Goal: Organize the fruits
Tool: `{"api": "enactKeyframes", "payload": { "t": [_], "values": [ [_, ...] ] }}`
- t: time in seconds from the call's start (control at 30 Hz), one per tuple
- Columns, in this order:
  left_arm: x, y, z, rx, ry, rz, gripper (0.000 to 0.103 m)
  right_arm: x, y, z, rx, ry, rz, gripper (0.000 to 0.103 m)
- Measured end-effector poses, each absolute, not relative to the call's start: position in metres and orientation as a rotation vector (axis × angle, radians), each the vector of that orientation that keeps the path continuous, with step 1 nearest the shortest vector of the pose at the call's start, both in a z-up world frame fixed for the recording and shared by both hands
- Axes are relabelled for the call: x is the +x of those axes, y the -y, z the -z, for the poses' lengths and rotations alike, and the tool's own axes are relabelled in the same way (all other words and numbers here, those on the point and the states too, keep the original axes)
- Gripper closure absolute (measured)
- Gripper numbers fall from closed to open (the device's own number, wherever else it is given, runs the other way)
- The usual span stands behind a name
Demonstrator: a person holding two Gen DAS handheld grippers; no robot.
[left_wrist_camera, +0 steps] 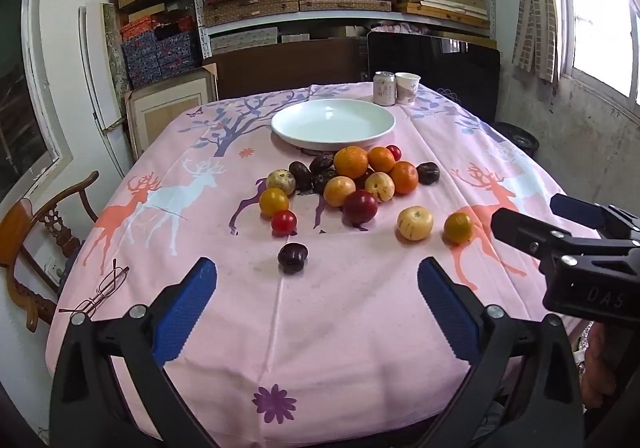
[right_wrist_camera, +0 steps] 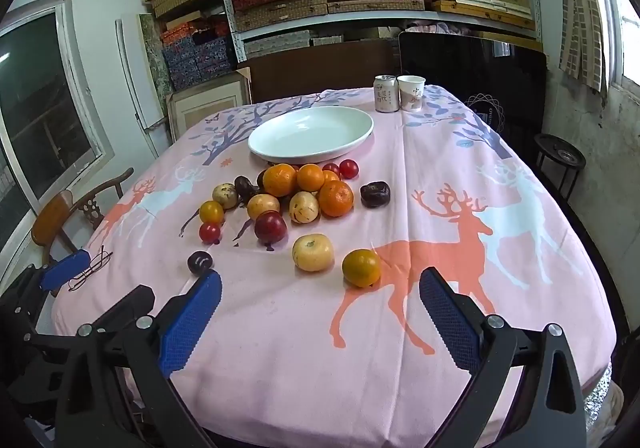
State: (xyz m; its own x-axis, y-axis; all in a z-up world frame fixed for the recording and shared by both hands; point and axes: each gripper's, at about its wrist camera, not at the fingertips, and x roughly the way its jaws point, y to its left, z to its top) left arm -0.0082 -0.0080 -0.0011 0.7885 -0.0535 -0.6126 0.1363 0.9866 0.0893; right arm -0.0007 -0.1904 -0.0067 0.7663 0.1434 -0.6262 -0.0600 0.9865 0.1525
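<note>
Start of sorting: my left tongs and right tongs both released, empty, above table. Fruits heaped before empty plate. Next, presumably: reach nearest dark plum.

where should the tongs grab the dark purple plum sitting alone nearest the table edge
Grip the dark purple round plum across its widest middle, coming from above and the near side. It sits alone on the pink tablecloth, so both its flanks are free for the open left tongs.
</note>
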Motion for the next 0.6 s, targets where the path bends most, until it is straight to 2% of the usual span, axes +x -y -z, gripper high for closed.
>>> {"api": "enactKeyframes", "payload": {
  "t": [0.6],
  "values": [
    [0.006,-0.01,0.012,0.042,-0.731,0.091,0.004,-0.002,0.19,0.006,0.117,-0.681,-0.107,0.003]
  ]
}}
